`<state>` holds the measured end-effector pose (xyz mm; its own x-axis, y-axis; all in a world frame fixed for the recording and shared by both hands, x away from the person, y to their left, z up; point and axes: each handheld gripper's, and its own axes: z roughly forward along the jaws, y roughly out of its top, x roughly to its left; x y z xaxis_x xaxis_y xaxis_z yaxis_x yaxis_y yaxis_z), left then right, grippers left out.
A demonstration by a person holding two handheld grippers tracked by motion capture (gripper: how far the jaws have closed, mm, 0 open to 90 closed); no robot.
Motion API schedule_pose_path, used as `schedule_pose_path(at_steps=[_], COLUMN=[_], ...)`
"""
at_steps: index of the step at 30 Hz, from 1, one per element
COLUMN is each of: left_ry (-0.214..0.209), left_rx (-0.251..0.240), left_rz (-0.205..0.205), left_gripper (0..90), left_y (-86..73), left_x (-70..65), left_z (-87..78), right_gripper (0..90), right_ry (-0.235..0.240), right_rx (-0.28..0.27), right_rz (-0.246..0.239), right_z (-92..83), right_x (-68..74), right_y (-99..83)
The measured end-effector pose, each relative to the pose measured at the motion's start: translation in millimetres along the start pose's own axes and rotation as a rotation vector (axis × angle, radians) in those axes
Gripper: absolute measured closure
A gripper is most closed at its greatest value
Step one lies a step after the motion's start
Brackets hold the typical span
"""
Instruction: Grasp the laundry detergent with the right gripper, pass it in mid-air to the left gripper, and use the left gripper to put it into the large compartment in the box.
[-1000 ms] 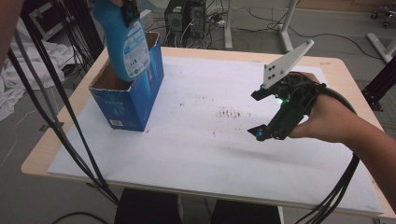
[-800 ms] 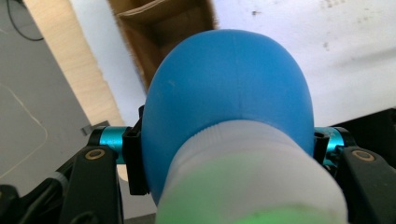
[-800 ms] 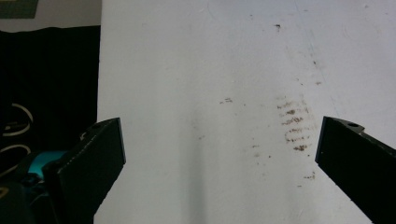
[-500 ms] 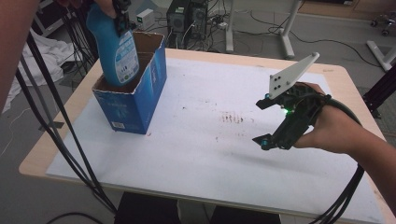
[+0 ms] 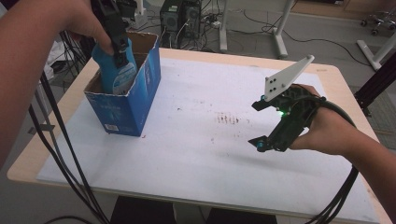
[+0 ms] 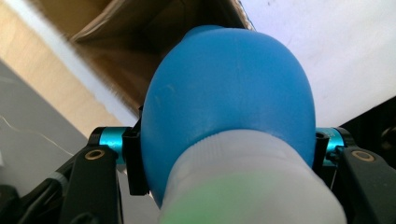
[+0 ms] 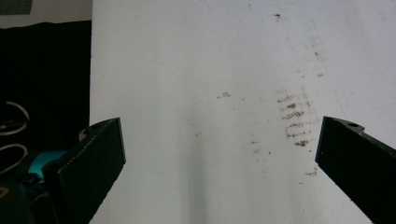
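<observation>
Left tongs [image 5: 120, 46] clamped tight on the blue bottle [image 5: 116, 72], one jaw on each side just below the white cap [image 6: 250, 186]. Bottle hanging upright, bottom half already down inside the open blue cardboard box [image 5: 133, 105], top half and label poking above the rim. Can't tell whether the bottle bottom touches the box floor, too hidden by the walls. Box sitting near the far left corner of the surface [image 5: 187, 158], flaps up, brown cardboard inside visible past the bottle in the left gripper view.

Right tongs [image 5: 261, 123] way over on the other side, well apart from box and bottle, held in the hand [image 5: 327, 133] just above the white sheet. Jaws spread wide, nothing between them, just bare sheet and some rusty brown smudges [image 7: 294, 121] straight ahead in the right gripper view. Same smudges [image 5: 228, 119] showing mid-sheet from above, between the box and the right hand. Grey three-cornered plate [image 5: 287, 77] sticking up off the top of the right gripper, little green light glowing on its body.

Black cables [image 5: 60, 149] trailing down off the left edge of the surface, another bundle dropping off the right side under the forearm. Computer gear and stand legs on the floor behind the surface.
</observation>
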<state>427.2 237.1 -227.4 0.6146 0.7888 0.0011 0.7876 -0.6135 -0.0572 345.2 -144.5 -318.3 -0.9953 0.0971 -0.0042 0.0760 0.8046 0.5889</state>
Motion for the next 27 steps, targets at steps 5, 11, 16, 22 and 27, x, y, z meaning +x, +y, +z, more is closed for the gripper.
schedule_pose_path(at_steps=[5, 11, 16, 22, 27], left_ry=[-0.008, -0.020, -0.014, -0.031, -0.040], left_rx=[0.017, 0.001, 0.004, -0.013, -0.011], left_rz=[0.110, 0.195, 0.278, 0.304, 0.302], left_gripper=[38.1, 38.0, 38.0, 37.9, 37.7], left_y=[2.6, 2.3, 2.0, 1.9, 1.2], left_x=[0.8, 4.6, 5.1, 6.7, 8.8], left_z=[23.1, 45.7, 59.8, 69.1, 69.8], right_gripper=[0.8, 0.8, 0.9, 0.8, 0.8], right_ry=[-0.002, 0.001, 0.003, 0.006, 0.009], right_rx=[0.006, 0.019, 0.027, 0.035, 0.042], right_rz=[0.006, 0.010, 0.013, 0.010, 0.010], right_z=[1.5, 3.6, 6.5, 10.5, 13.7], right_x=[0.4, 0.4, 0.0, -0.8, -0.2], right_y=[-1.5, -1.2, -0.6, 0.8, 1.8])
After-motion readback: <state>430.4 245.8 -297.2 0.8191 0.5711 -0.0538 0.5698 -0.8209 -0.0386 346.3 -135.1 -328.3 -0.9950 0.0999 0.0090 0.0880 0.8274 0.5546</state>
